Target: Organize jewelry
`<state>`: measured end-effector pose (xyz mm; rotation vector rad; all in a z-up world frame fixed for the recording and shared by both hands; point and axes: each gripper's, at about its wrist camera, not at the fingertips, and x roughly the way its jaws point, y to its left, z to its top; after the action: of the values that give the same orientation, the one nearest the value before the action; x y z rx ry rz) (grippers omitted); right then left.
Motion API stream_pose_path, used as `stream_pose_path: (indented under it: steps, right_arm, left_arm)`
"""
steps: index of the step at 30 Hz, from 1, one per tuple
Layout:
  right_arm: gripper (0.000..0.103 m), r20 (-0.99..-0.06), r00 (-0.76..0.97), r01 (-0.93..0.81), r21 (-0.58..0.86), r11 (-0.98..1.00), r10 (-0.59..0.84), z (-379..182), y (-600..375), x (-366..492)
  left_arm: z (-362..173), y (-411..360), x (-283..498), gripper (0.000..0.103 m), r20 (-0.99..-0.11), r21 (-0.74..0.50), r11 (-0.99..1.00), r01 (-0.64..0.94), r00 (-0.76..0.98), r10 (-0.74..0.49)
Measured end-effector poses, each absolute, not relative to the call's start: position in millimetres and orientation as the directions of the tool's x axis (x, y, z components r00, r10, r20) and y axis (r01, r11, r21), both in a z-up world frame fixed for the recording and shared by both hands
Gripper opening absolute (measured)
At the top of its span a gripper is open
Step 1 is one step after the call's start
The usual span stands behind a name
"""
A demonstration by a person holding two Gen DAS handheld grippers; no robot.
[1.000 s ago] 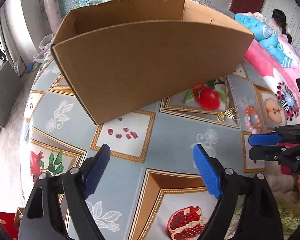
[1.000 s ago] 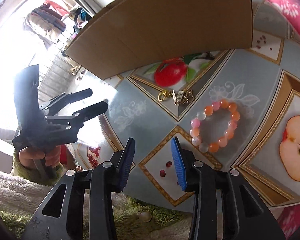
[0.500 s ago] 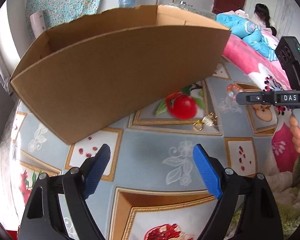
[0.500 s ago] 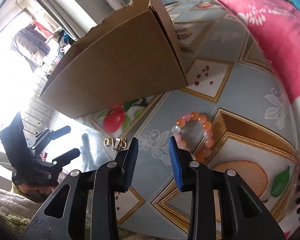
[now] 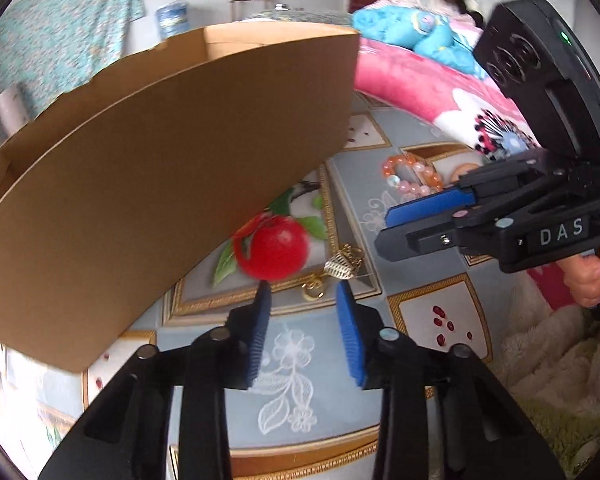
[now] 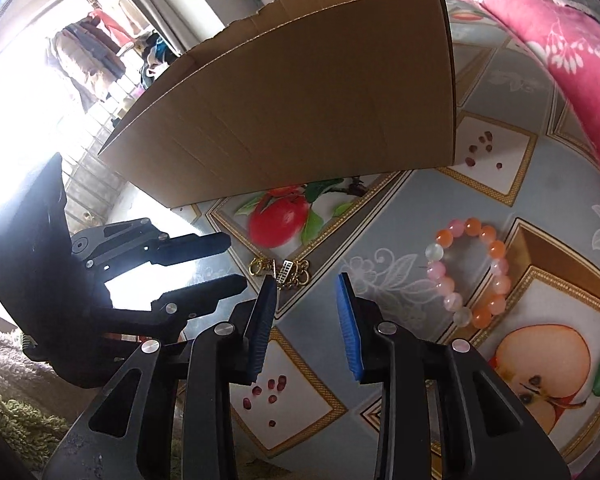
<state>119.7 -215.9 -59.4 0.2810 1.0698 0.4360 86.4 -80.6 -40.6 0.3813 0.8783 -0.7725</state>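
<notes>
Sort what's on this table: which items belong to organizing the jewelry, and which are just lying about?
Belongs to the job:
- gold-coloured metal earrings
- pink and orange beaded bracelet
- open brown cardboard box, the likely container

Just lying about:
- fruit-patterned tablecloth
- pink floral blanket
- blue bundle of cloth

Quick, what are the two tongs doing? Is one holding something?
Left tongs: open and empty, just been closing, aimed at the gold earrings.
Right tongs: open, empty, near the bead bracelet.
</notes>
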Motion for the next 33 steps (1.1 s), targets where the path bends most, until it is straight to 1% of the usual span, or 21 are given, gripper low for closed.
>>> stream_pose_path:
  steps: [5, 12, 15, 26, 33]
  right_arm:
    - [0.03, -0.781, 0.406, -0.195, 0.434, 0.88, 0.475, -59, -213, 127]
    - [0.03, -0.786, 0.402, -0.197, 0.426, 0.883, 0.469, -61, -217, 130]
    - [0.03, -0.785, 0.402, -0.193, 0.431, 0.882, 0.472, -62, -219, 131]
    - [0.03, -0.778, 0.414, -0.199, 0.428, 0.881, 0.472, -58, -225, 125]
    - [0.03, -0.768, 0.425, -0.299, 0.38, 0.875, 0.479, -44, -201, 119]
  left_arm:
    - [-47, -91, 89, 0.02, -0.82, 0.016, 0.641, 0.768, 0.377, -0.431]
    - [-50, -95, 91, 0.012, -0.824, 0.022, 0.616, 0.788, 0.364, -0.435]
    - [-50, -94, 90, 0.01, -0.824, 0.025, 0.612, 0.791, 0.363, -0.436]
    - [-51, -76, 86, 0.01, -0.834, 0.018, 0.644, 0.765, 0.367, -0.412]
    - [-50, -50, 87, 0.011, -0.841, -0.005, 0.715, 0.699, 0.384, -0.381]
